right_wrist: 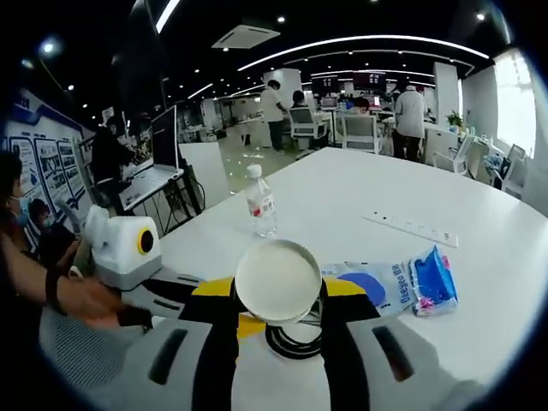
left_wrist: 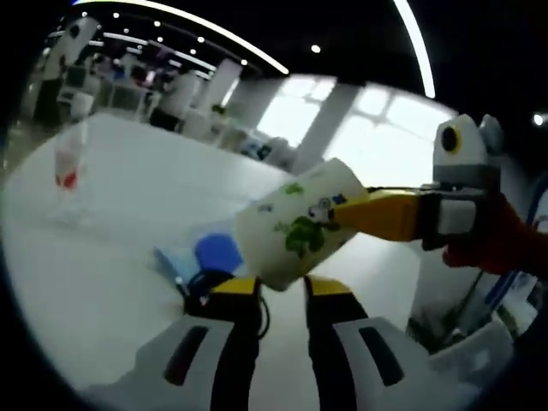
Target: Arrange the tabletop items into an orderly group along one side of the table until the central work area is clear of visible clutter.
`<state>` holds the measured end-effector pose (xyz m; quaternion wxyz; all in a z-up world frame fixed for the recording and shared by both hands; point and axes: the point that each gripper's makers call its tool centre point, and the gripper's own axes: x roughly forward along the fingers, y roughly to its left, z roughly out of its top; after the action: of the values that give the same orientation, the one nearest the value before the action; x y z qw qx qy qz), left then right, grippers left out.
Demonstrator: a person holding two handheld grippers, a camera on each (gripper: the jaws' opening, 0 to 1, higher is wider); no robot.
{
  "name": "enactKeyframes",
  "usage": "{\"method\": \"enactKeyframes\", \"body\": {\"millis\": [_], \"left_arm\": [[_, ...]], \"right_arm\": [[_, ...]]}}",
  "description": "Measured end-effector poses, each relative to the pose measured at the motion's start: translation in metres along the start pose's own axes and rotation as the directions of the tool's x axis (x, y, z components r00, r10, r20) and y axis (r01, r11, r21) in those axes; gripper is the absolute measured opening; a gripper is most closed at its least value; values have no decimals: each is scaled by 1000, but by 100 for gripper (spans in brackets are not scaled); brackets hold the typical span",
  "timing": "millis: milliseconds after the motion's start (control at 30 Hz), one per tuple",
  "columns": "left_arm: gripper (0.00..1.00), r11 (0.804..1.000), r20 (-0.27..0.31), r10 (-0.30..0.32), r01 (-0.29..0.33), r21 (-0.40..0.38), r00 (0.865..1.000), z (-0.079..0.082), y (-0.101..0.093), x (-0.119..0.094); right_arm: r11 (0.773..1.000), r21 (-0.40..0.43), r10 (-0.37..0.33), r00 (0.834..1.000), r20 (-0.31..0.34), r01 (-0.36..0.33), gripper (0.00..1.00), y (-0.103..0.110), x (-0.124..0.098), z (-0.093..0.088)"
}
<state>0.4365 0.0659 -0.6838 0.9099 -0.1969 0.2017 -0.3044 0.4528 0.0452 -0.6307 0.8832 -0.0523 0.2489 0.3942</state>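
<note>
The right gripper [left_wrist: 338, 214] holds a white cup printed with green leaves [left_wrist: 300, 224] by its rim, yellow jaws clamped on the wall; the cup is tipped on its side and lifted clear of the white tabletop [left_wrist: 111, 257]. In the right gripper view the same cup [right_wrist: 278, 281] sits end-on between that gripper's jaws [right_wrist: 278, 304], open mouth facing the camera.

The left gripper [left_wrist: 272, 287] sits low beneath the cup. Its yellow-tipped jaws stand a little apart with nothing visibly between them, so it looks empty; whether they touch the cup's underside I cannot tell. In the right gripper view the left gripper's body [right_wrist: 128, 248] is at the left, a hand behind it.

On the table: a blue-and-white plastic tissue pack [right_wrist: 402, 287] just beyond the cup, a coil of black cable [right_wrist: 295, 338] under the jaws, a clear plastic water bottle with a white label [right_wrist: 261, 201] farther back and standing upright, and a white power strip [right_wrist: 411, 229] off to the right, well apart from the rest. In the left gripper view, a clear glass with red marking [left_wrist: 68, 171] stands far off on the left.

Progress judgement: early. Only the cup is in hand and not yet placed. Tissue pack, cable, bottle, strip and glass are scattered, no tidy group along an edge, centre not clear. Most of the work is left.
</note>
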Motion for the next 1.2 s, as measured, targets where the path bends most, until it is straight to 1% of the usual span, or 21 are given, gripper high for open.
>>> {"method": "enactKeyframes", "body": {"millis": [167, 333, 367, 400, 467, 533, 667, 767, 867, 933, 1200], "left_arm": [[14, 999, -1, -7, 7, 33, 1000, 1, -1, -5], [10, 996, -21, -22, 23, 90, 1000, 0, -2, -11], [9, 993, -30, -23, 26, 114, 999, 0, -1, -13], [7, 993, -31, -27, 30, 115, 999, 0, -1, -15], [4, 993, -23, -26, 28, 111, 999, 3, 2, -18], [3, 995, -8, -36, 36, 91, 999, 6, 1, -20], [3, 995, -11, -55, 56, 78, 998, 5, -1, -20], [3, 997, 6, -71, 70, 45, 997, 9, -1, -22], [2, 996, 17, -92, 92, 19, 996, 12, -3, -23], [2, 994, 19, -108, 108, 3, 994, 12, -5, -24], [0, 989, 38, -139, 141, -45, 989, 16, -9, -29]], "right_arm": [[1000, 27, 8, 1000, -2, -8, 37, -3, 0, -1], [998, 60, 25, 1000, -5, -24, 37, -4, 1, -3], [996, 78, 35, 999, -6, -34, 37, -4, 1, -4], [996, 86, 37, 999, -3, -37, 37, -5, 1, -3], [995, 96, 38, 999, -5, -38, 37, -6, 1, -4], [994, 96, 47, 999, -4, -46, 38, -5, 1, -4], [992, 110, 56, 998, 2, -56, 38, -4, 2, -2], [987, 145, 73, 997, 18, -75, 37, -5, 1, 0], [974, 199, 106, 994, 39, -112, 37, -3, -1, 1], [968, 220, 111, 993, 44, -118, 37, -4, -1, 0], [964, 221, 141, 988, 56, -150, 37, 3, -1, 2]]}}
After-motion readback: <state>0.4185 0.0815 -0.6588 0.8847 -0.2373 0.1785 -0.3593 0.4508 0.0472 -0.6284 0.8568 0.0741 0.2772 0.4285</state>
